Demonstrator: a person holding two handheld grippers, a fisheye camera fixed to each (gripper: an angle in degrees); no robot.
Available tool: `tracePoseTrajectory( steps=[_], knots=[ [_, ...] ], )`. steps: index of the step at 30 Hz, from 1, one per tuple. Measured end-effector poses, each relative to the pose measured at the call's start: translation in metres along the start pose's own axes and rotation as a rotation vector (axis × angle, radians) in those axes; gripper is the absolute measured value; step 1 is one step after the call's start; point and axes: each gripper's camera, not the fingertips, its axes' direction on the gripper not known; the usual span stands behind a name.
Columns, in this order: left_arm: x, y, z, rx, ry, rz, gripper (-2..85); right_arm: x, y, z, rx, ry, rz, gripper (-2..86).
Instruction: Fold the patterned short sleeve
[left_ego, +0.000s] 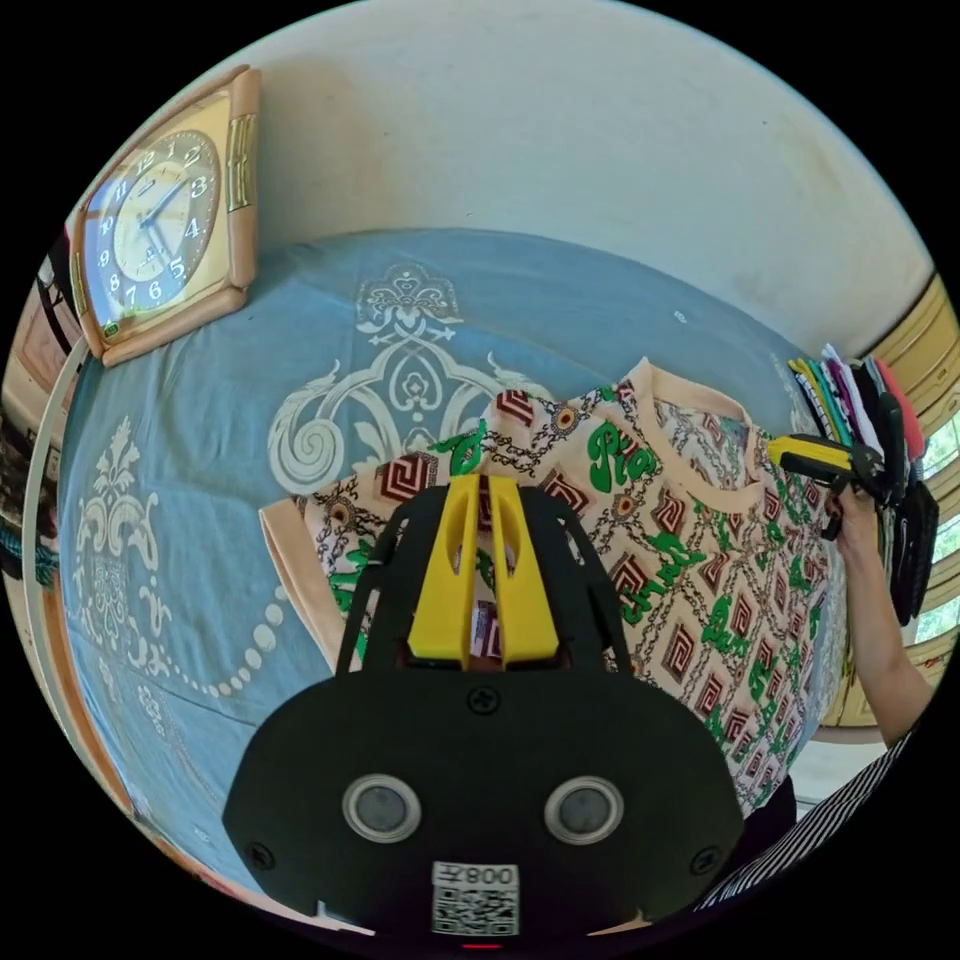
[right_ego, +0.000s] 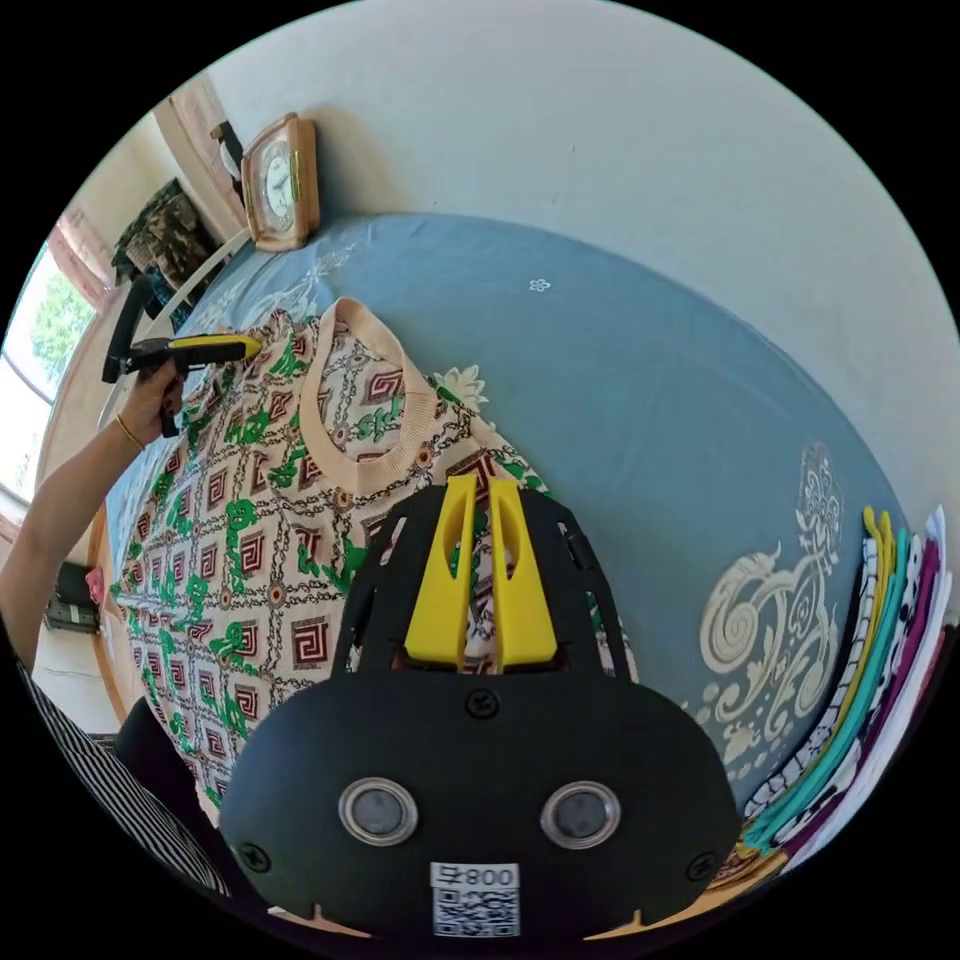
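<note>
One blue bed (left_ego: 200, 450) carries your patterned short sleeve (left_ego: 690, 590), spread flat near its front edge, collar toward the wall. Your left claw (left_ego: 483, 560) and right claw (right_ego: 480, 570) each pinch a shoulder, yellow jaws pressed together on the cloth

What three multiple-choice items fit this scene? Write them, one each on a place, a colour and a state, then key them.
1. Where does the clock stand?
A. On the shirt
B. Against the wall, at the cloth's edge
C. On a pile of clothes

2. What colour is the cloth under the patterned shirt?
A. Blue
B. Red
C. Black

3. How does the patterned shirt lie?
A. Folded into a square
B. Hung on a hanger
C. Spread out, collar showing

Key: 1 B, it leans on the wall; 2 A, blue with pale ornaments; 3 C, body and collar lie open.
</note>
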Motion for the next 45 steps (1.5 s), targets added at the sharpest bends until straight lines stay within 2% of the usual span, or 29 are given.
tracePoseTrajectory(
  steps=[3,6,10,12,14,17,22,28,32,33,37,40,43,45],
  knots=[
    [-0.015,-0.006,-0.015,0.025,-0.074,-0.084,1.0,0.007,-0.028,0.004,-0.002,0.007,0.016,0.3],
    [-0.023,-0.003,-0.032,0.076,-0.040,-0.116,0.7,0.013,-0.039,0.002,-0.006,-0.032,0.034,0.2],
    [-0.007,0.010,-0.049,0.123,0.043,-0.016,1.1,0.010,-0.026,-0.010,0.048,-0.050,0.043,0.2],
    [-0.002,0.011,-0.047,0.088,0.026,0.015,1.3,0.014,-0.018,-0.012,0.073,-0.071,0.064,0.2],
    [-0.002,0.011,-0.043,0.029,-0.025,0.021,1.2,0.022,-0.021,-0.002,0.021,-0.065,0.087,0.2],
    [-0.010,0.015,-0.065,0.087,-0.034,-0.015,1.5,0.041,-0.021,-0.007,0.025,-0.160,0.125,0.4],
    [-0.033,0.041,-0.105,0.161,0.014,-0.072,4.0,0.051,0.010,-0.043,0.096,-0.191,0.122,0.9],
    [-0.064,0.074,-0.107,0.052,0.028,-0.161,5.0,0.049,0.080,-0.066,0.134,-0.169,0.148,0.5],
    [-0.065,0.071,-0.129,0.076,-0.175,-0.167,1.8,0.057,0.088,-0.059,0.082,-0.145,0.167,0.3],
    [-0.067,0.070,-0.133,0.083,-0.179,-0.172,1.7,0.061,0.087,-0.060,0.082,-0.154,0.173,0.4],
    [-0.084,0.075,-0.144,0.080,-0.160,-0.238,2.2,0.066,0.090,-0.068,0.110,-0.166,0.195,0.9],
    [-0.084,0.091,-0.150,0.098,-0.056,-0.231,4.9,0.070,0.105,-0.081,0.139,-0.190,0.215,2.0],
    [-0.081,0.114,-0.150,0.083,0.063,-0.220,8.0,0.076,0.140,-0.105,0.166,-0.146,0.272,3.9],
    [-0.076,0.126,-0.148,0.075,0.063,-0.205,8.3,0.083,0.181,-0.126,0.197,-0.125,0.352,5.2]
  ],
)
